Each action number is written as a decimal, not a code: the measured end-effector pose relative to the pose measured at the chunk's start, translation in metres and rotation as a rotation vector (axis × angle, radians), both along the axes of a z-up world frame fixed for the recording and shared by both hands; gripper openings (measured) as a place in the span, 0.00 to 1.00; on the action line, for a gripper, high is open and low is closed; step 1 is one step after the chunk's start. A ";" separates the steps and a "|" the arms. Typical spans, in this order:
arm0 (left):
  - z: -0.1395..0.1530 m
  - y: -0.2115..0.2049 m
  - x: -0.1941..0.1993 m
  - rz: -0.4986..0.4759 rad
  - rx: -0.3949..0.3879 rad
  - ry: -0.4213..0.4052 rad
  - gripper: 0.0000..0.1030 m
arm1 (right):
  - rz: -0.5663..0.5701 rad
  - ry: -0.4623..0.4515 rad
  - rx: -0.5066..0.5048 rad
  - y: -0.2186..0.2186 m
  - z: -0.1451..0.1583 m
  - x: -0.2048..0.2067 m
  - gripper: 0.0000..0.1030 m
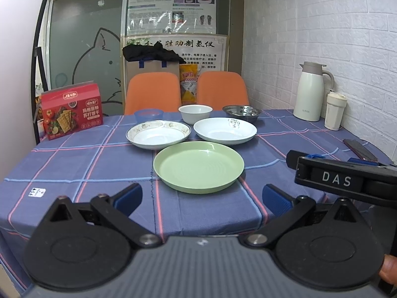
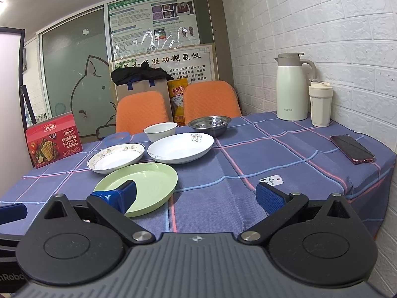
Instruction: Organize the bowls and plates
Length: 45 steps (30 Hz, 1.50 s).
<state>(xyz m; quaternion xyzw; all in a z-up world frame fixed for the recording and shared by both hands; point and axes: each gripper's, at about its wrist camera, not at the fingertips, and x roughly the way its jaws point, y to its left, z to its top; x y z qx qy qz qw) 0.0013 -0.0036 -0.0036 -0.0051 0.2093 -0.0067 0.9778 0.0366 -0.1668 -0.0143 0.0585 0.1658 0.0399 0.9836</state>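
Observation:
A green plate (image 1: pixel 198 166) lies nearest on the checked tablecloth, just beyond my open left gripper (image 1: pixel 202 197). Behind it lie a floral-rimmed white plate (image 1: pixel 158 134) on the left and a white plate with a small flower print (image 1: pixel 225 130) on the right. Further back stand a blue bowl (image 1: pixel 148 115), a white bowl (image 1: pixel 195 113) and a steel bowl (image 1: pixel 241 112). In the right wrist view my right gripper (image 2: pixel 197 196) is open and empty, its left finger over the green plate (image 2: pixel 148 186). The white plates (image 2: pixel 180 147) (image 2: pixel 116 157) and the steel bowl (image 2: pixel 209 124) lie beyond.
A red cracker box (image 1: pixel 70 110) stands at the table's left edge. A white thermos jug (image 2: pixel 292 87) and a cream tumbler (image 2: pixel 320 104) stand by the brick wall, and a phone (image 2: pixel 351 149) lies near the right edge. Two orange chairs (image 1: pixel 151 92) are behind the table.

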 end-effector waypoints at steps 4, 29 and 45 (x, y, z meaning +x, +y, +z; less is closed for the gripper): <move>0.000 0.000 0.000 -0.001 -0.002 0.005 1.00 | 0.000 -0.001 -0.001 0.000 0.000 0.000 0.88; -0.001 0.002 0.004 -0.014 -0.011 0.026 1.00 | 0.010 0.004 -0.008 0.003 0.001 -0.001 0.88; -0.004 0.004 0.006 -0.010 -0.017 0.037 1.00 | 0.016 0.009 -0.012 0.004 0.000 0.000 0.88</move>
